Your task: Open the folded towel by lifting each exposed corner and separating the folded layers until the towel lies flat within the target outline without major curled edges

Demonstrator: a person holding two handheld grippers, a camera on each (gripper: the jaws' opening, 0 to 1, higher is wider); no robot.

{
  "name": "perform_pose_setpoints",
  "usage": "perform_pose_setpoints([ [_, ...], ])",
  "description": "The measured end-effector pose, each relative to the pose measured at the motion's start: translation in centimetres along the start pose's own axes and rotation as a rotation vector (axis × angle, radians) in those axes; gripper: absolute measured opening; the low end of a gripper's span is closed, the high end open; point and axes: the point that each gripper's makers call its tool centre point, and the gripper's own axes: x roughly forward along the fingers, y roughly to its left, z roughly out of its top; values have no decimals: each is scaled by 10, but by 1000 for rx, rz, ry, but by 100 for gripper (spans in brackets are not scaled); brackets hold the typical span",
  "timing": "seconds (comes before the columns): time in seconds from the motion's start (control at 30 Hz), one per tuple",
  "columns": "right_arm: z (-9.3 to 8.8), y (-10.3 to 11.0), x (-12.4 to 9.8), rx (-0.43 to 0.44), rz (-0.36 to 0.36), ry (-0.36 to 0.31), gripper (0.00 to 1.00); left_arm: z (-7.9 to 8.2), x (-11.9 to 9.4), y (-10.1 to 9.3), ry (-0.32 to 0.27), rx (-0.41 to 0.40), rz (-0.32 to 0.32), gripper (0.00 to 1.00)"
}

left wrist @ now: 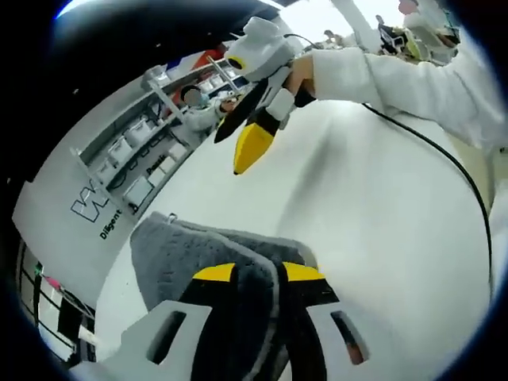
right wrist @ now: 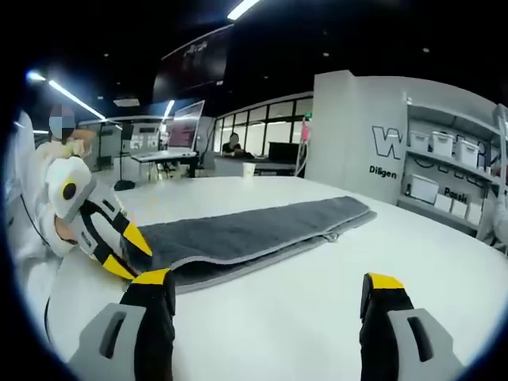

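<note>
- Left gripper [left wrist: 258,274] first: in the left gripper view its two yellow-tipped black jaws are pinched close together on a raised fold of the grey towel [left wrist: 190,254], with the fabric bunched up between and around the tips. So it's clamped on the towel edge.
- Same gripper shows in the right gripper view [right wrist: 127,252], at the near left end of the towel [right wrist: 254,234], yellow tips touching the cloth, with a person's white sleeve [right wrist: 32,198] behind it.
- Right gripper [right wrist: 266,290]: jaws spread wide apart, nothing between them, just bare white table [right wrist: 317,317] in the gap. It's a bit short of the towel's long edge, not touching it.
- In the left gripper view the right gripper [left wrist: 250,143] hangs above the table [left wrist: 381,238], held by a hand in a white sleeve [left wrist: 373,71], a black cable [left wrist: 452,163] trailing from it over the tabletop.
- Towel itself: a long grey strip lying folded on the white table, layers visibly stacked along the near edge, running away to the right in the right gripper view.
- Further out: white shelving with storage bins [right wrist: 444,159], a white wall panel with dark lettering [right wrist: 389,147], desks and a seated person [right wrist: 232,144] in the back, dark ceiling with strip lights [right wrist: 242,8].
</note>
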Motion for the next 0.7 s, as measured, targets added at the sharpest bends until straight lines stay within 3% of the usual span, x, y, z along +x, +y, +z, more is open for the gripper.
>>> perform_pose_setpoints([
  [0.17,-1,0,0,3,3,5,97,0,-2,-3,-39,-81,-61,5],
  [0.27,-2,0,0,2,3,7,97,3,-7,4,-108,-207,-85,4],
  [0.37,0,0,-1,4,2,1,97,8,-20,24,-210,-360,-77,1],
  [0.4,0,0,-1,4,2,-1,97,8,-22,27,-221,-373,-76,1],
  [0.43,1,0,-1,4,1,-1,97,6,-32,43,-269,-441,-47,1],
  [0.53,1,0,-1,4,1,-1,97,-6,-52,79,-309,-508,65,1],
  [0.7,1,1,0,5,5,-1,97,-28,-78,114,-305,-535,192,1],
])
